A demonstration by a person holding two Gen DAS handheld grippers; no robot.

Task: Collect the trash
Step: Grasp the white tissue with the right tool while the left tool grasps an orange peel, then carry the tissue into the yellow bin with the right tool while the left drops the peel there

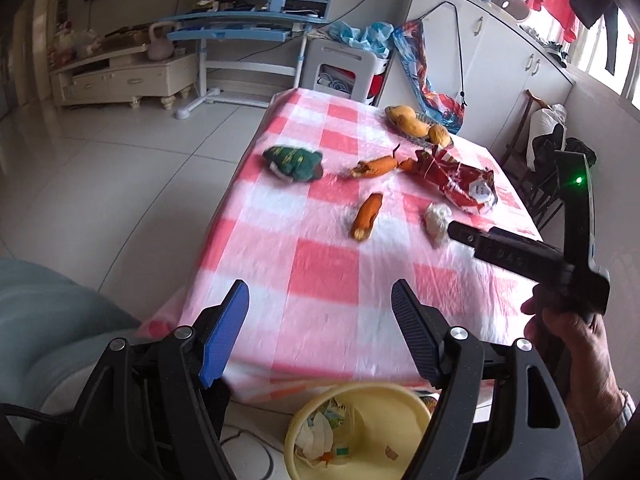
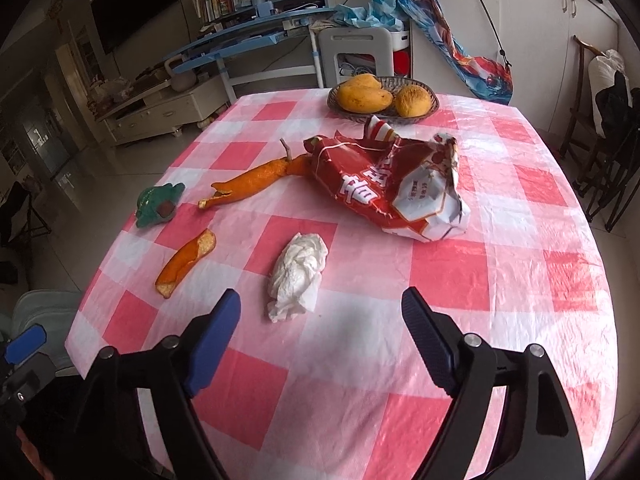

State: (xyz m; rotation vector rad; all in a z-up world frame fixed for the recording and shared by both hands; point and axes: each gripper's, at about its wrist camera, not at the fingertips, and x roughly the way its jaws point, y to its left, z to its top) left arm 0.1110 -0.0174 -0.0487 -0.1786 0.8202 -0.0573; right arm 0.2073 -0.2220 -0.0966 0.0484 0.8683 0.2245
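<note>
On the pink-checked table (image 2: 500, 280) lie a crumpled white tissue (image 2: 298, 276), a red snack bag (image 2: 392, 184), a long orange peel (image 2: 256, 184), a short orange peel (image 2: 186, 262) and a green wrapper (image 2: 158, 204). My right gripper (image 2: 320, 320) is open and empty, just short of the tissue. In the left wrist view it (image 1: 454, 230) sits beside the tissue (image 1: 438, 218). My left gripper (image 1: 320, 312) is open and empty over the table's near edge, above a yellow trash bin (image 1: 360, 432) that holds scraps. The bag (image 1: 456, 182), peels (image 1: 368, 216) and wrapper (image 1: 294, 162) lie beyond.
A wicker basket (image 2: 340, 106) with mangoes (image 2: 362, 96) stands at the table's far edge. A white stool (image 2: 356, 56), a blue desk (image 2: 248, 36) and cabinets stand behind. Dark chairs (image 2: 604, 148) are at the right. A grey-clad knee (image 1: 52, 320) is at the left.
</note>
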